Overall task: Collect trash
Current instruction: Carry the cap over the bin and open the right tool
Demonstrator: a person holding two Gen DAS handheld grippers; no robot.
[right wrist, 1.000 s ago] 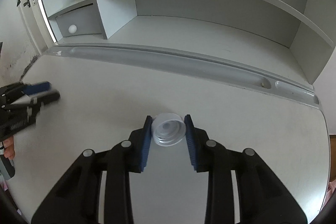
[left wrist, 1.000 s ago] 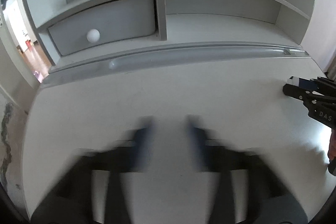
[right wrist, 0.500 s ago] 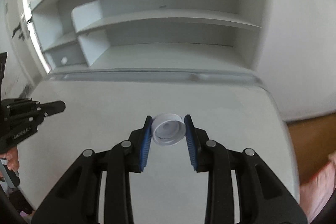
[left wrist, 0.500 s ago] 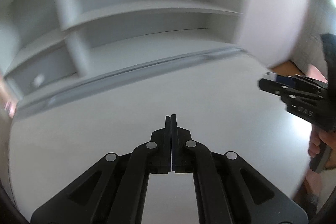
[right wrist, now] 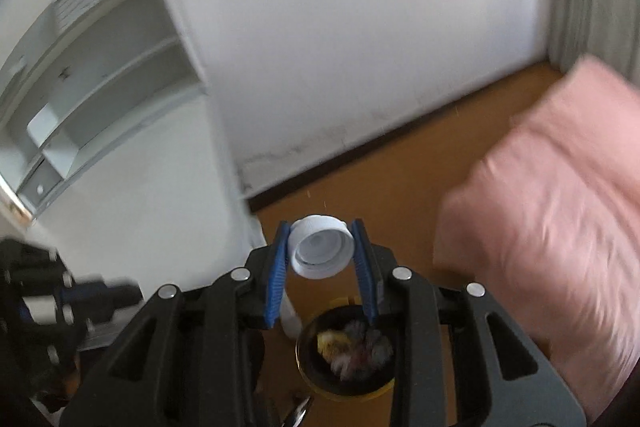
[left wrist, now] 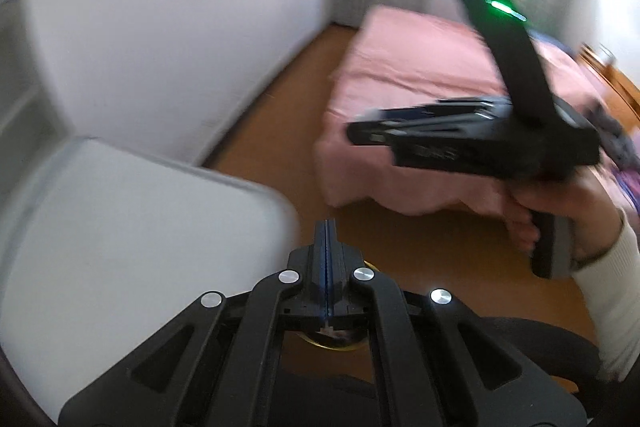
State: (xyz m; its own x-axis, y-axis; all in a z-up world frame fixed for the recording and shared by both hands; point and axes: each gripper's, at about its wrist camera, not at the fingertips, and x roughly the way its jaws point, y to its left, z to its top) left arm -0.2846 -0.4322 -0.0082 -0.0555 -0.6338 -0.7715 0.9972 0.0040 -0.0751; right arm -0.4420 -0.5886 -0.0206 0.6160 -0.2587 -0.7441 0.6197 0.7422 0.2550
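Observation:
My right gripper (right wrist: 321, 251) is shut on a white plastic bottle cap (right wrist: 321, 251) and holds it in the air past the desk's right edge, above a round trash bin (right wrist: 346, 361) on the floor with crumpled waste inside. My left gripper (left wrist: 327, 231) is shut and empty, its blue pads pressed together, at the desk's corner; the bin's yellow rim (left wrist: 332, 345) peeks out under it. The right gripper also shows in the left wrist view (left wrist: 360, 133), blurred, held by a hand. The left gripper shows at the lower left of the right wrist view (right wrist: 100, 293).
A white desk (left wrist: 120, 227) with a shelf unit (right wrist: 100, 87) is on the left. A white wall stands behind. A bed with a pink cover (right wrist: 560, 207) stands on the right over a wooden floor (left wrist: 288, 115). A black chair seat (left wrist: 540, 347) is at the lower right.
Both grippers have swung right, off the desk top, towards the floor and bed. The right gripper still holds the cap and is now above the bin. The left gripper stays shut.

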